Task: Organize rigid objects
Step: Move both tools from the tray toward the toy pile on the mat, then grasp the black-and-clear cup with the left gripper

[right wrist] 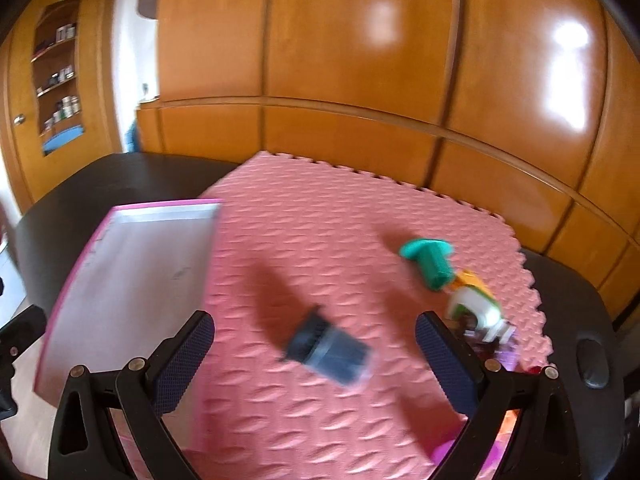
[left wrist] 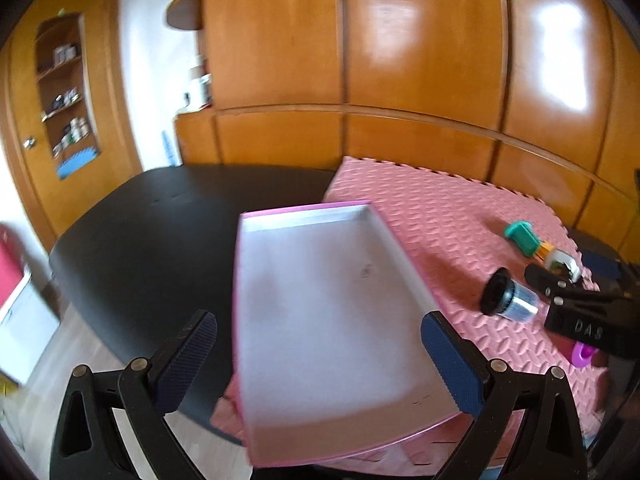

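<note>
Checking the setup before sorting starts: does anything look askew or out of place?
The tray sits crooked, half on the pink mat, half on the dark table, one corner past the table edge. The black-capped jar lies on its side. Nothing looks spilled.

The tray (left wrist: 332, 320) lies bare inside, open from above. On the pink mat (right wrist: 320, 240), wide clear foam surrounds the dark cylinder (right wrist: 330, 354); toys (right wrist: 472, 304) crowd the right edge.
</note>
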Available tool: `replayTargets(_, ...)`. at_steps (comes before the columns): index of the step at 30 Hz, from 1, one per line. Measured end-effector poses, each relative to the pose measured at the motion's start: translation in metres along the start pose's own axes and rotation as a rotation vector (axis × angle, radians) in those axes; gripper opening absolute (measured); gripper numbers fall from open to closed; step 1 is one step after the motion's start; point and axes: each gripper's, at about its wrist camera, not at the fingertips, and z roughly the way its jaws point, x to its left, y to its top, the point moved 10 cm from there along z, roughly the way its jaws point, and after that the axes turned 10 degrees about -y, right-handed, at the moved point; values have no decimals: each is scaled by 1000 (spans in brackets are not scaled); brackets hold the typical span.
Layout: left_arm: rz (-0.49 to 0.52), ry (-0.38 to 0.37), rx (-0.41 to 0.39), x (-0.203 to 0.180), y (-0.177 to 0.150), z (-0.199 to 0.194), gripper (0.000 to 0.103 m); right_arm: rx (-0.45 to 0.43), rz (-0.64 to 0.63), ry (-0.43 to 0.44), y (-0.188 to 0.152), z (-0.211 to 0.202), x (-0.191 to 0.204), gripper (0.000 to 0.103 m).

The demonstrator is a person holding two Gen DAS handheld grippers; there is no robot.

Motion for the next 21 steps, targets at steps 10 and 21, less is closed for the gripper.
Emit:
replayTargets(10,129,-73,39,-52,2,17,103,38,102,-72,-7,17,-86,102)
replayTargets(21,259,-199,120,-122,5,46,103,83,319,-74,-21,48,-180,102)
